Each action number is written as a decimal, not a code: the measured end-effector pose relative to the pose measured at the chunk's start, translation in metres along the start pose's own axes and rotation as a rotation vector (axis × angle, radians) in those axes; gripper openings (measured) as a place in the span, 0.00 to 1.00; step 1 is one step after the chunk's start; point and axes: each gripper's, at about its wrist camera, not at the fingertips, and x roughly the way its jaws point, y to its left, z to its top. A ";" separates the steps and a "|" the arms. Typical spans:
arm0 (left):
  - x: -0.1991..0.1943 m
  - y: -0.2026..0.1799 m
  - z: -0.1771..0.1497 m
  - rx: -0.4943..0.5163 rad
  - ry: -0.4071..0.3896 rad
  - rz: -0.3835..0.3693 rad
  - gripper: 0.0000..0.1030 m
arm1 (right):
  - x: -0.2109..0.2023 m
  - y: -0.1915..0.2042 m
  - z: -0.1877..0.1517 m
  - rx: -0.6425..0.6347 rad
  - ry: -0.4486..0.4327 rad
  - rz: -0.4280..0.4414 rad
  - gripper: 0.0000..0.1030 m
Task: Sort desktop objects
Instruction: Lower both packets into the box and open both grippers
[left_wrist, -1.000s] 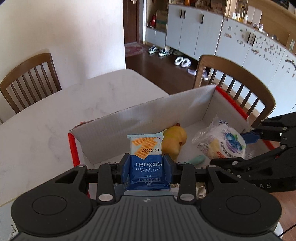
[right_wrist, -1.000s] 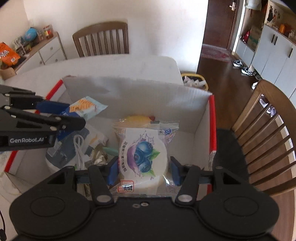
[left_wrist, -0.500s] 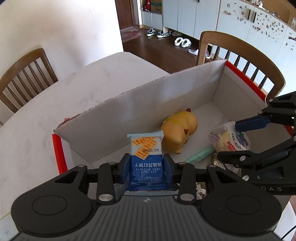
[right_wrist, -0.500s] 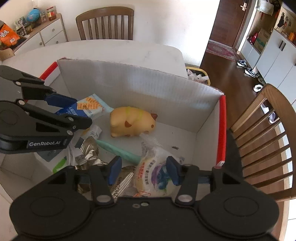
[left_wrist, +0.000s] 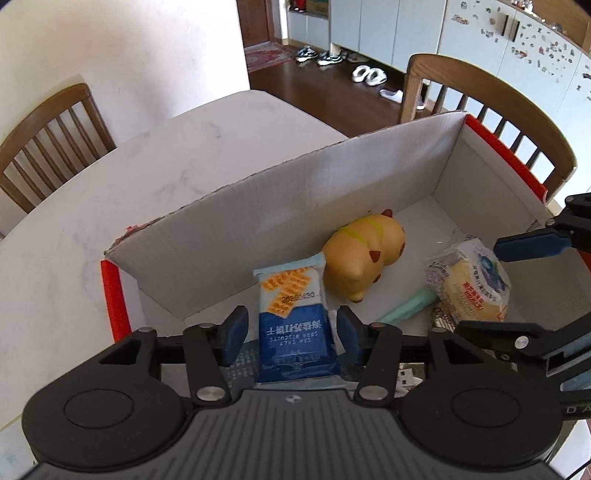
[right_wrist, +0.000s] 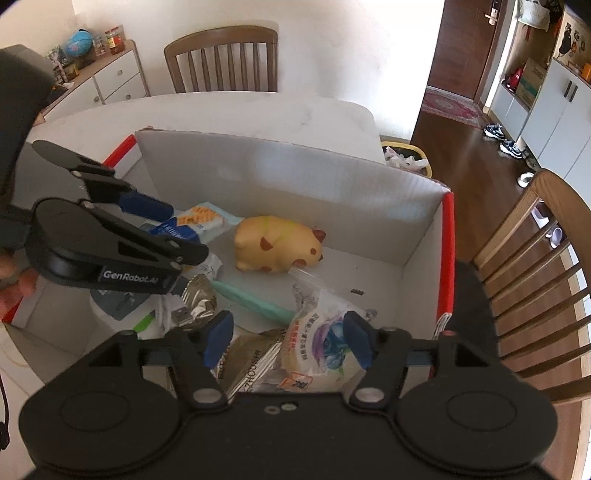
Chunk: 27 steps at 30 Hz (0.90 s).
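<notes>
A white marble-patterned table (left_wrist: 140, 192) is carrying a white cardboard box (left_wrist: 332, 192) with red edges; wooden chairs (left_wrist: 48, 144) are standing around it, and a dark wood floor with white cabinets is lying beyond.

The box is holding the sorted items. A blue and white cracker packet (left_wrist: 295, 325), printed with orange crackers, is sitting near the box's near left, just beside a yellow animal-shaped toy (left_wrist: 364, 258) with brown spots that is lying near the far wall. A clear-wrapped pastry packet (right_wrist: 325, 343) with a blueberry print is lying at the near right, with a mint-green pen-like item (right_wrist: 251, 299) between it and the toy. Crumpled silver foil (right_wrist: 195, 295) and other wrappers are lying at the near side.

Both grippers are pointing steeply down into the box. The left gripper (left_wrist: 290, 332) is straddling the cracker packet, and its pads are standing clear of the packet on both sides: it is released. The right gripper (right_wrist: 290, 341) is straddling the pastry packet, with a wide gap at the left pad; the right pad is lying against the wrapper's edge, so it too is released.

Both pairs of jaws have just been opening. One second ago each packet was being clamped and held up above the box; both packets are now lying inside it.
</notes>
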 end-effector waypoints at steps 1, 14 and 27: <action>-0.001 0.000 0.000 -0.001 -0.001 -0.009 0.57 | 0.000 0.000 -0.001 0.000 0.001 -0.003 0.66; -0.019 -0.005 -0.002 -0.020 -0.059 -0.042 0.76 | -0.013 -0.001 -0.008 0.009 -0.029 -0.013 0.75; -0.051 -0.010 -0.012 -0.011 -0.137 -0.075 0.87 | -0.045 0.000 -0.014 -0.021 -0.114 0.000 0.86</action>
